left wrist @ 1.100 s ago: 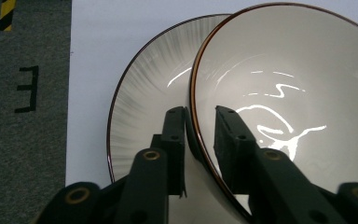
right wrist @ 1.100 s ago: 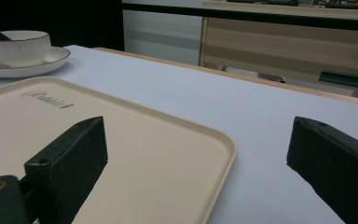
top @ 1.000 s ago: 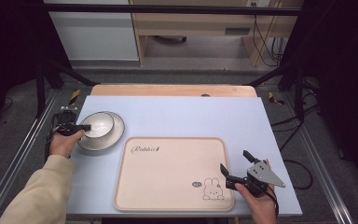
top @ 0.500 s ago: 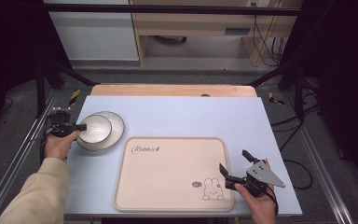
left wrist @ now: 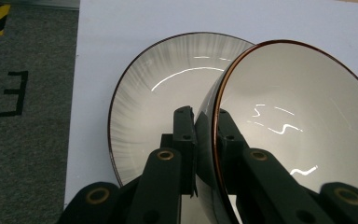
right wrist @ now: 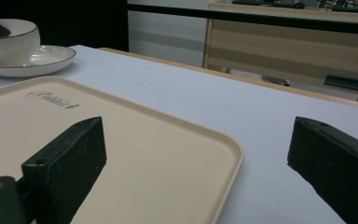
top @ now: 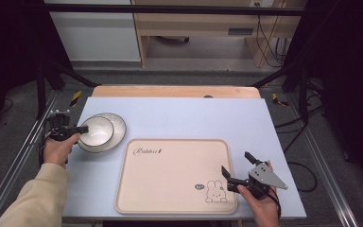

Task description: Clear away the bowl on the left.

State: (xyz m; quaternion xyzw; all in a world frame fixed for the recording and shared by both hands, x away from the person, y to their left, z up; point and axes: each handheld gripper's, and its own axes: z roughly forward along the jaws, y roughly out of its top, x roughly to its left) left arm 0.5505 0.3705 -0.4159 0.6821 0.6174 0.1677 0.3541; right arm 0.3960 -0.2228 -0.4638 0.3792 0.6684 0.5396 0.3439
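On the desk (top: 184, 118), a beige tray (top: 170, 179) marked "Rabbit" with a rabbit drawing; smaller print unreadable. Plate (top: 118, 135) carries the bowl (top: 97, 131), rim clamped by left tool (left wrist: 205, 135). Right tool (top: 238, 171) gapes wide, empty.

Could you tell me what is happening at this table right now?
A person works with a gripper in each hand. The left gripper is shut on the rim of a bowl, one jaw inside and one outside; the bowl sits on a plate at the left of the table. The right gripper is open and holds nothing, over the near right corner of a beige tray with a rabbit drawing.
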